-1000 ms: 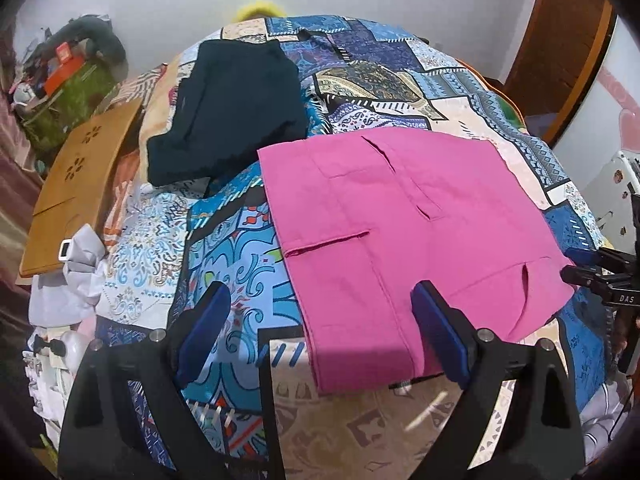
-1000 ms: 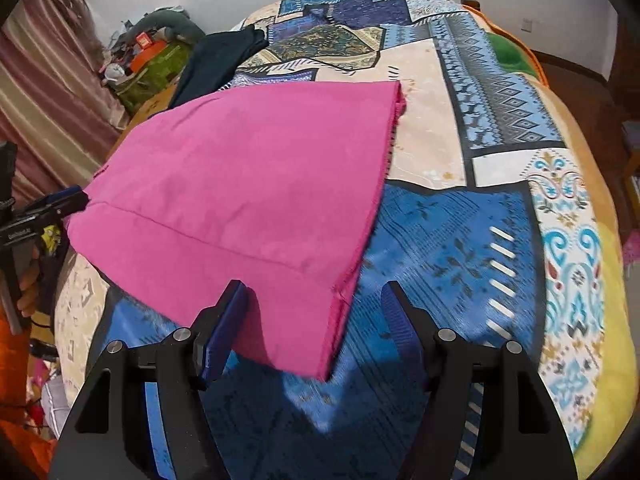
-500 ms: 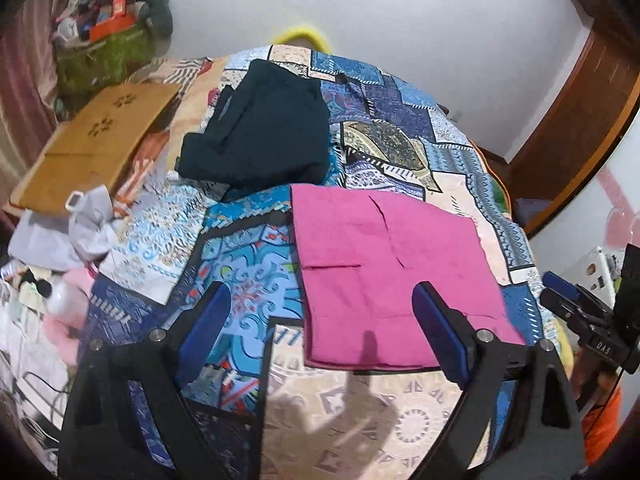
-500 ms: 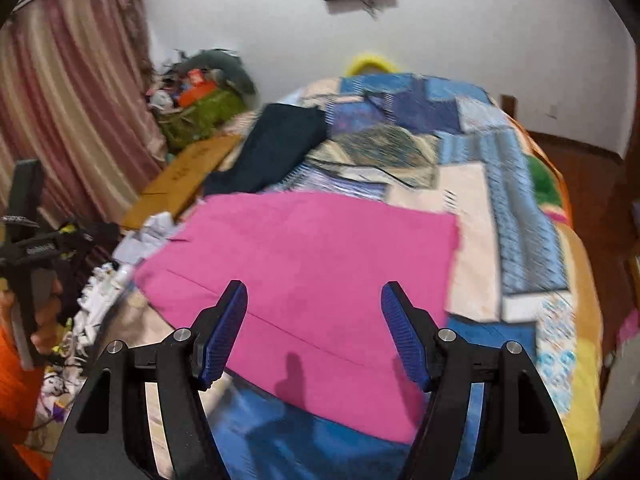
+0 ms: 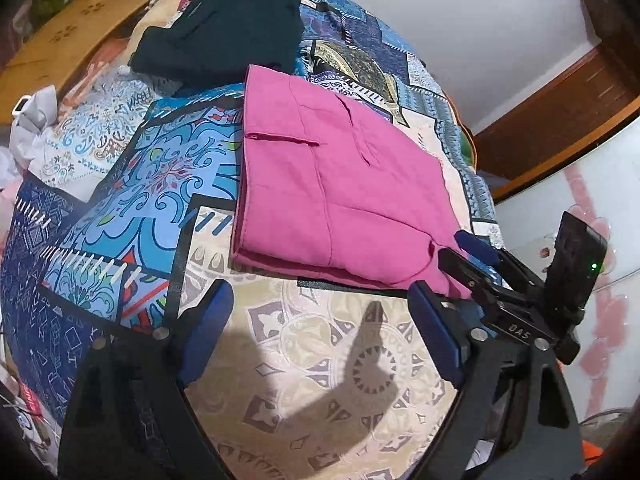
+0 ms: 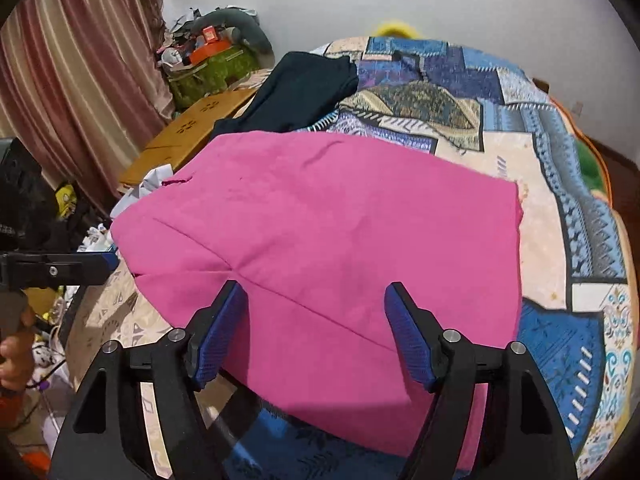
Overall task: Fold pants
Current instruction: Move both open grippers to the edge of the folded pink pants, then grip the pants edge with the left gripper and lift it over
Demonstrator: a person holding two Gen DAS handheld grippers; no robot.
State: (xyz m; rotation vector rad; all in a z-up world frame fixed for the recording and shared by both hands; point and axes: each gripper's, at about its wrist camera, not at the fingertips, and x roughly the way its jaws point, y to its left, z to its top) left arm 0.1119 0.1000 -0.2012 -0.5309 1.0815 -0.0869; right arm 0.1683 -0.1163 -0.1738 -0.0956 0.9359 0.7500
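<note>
left gripper (image 5: pixel 320 336): fingers wide apart, pink pants (image 5: pixel 336 196) just past tips | right gripper (image 6: pixel 316 332): fingers wide apart, pants under them

left tongs (image 5: pixel 318 336) spread wide, empty; right tongs (image 6: pixel 316 332) likewise.

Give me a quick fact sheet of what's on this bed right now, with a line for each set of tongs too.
surface: bed with patterned patchwork cover
main item: pink pants, folded flat into a rectangle
other clothing: dark garment, folded, beyond the pink pants
beside bed: wooden board
left tongs: open, holding nothing, in front of the pants' near edge
right tongs: open, holding nothing, over the pants' near edge
</note>
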